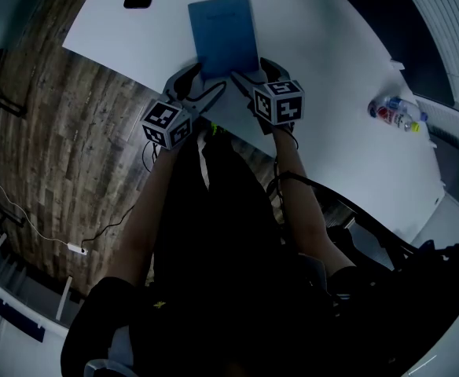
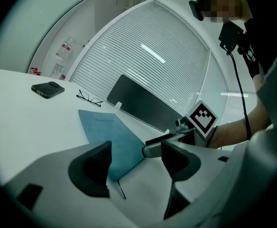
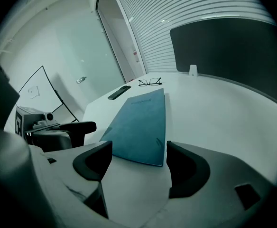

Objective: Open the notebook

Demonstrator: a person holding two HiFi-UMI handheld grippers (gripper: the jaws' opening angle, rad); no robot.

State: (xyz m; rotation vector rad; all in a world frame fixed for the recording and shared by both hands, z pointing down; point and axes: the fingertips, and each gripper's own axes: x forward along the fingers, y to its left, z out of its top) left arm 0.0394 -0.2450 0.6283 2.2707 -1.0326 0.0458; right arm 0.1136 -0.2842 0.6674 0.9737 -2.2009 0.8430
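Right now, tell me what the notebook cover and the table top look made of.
Notebook: blue cover, matte with no glare, thin stiff edge lying flat; likely faux leather or coated card, can't tell which. Table: smooth white top with a soft sheen; probably laminate.

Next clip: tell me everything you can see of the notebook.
The notebook is slim and rectangular, with a plain matte blue-teal cover and a small line of print near its far end, too small to read. It is closed and lies flat on the white table, one short edge toward the person. A thin dark strand trails from its near corner. The left gripper and right gripper stand open at that edge; neither visibly touches it.
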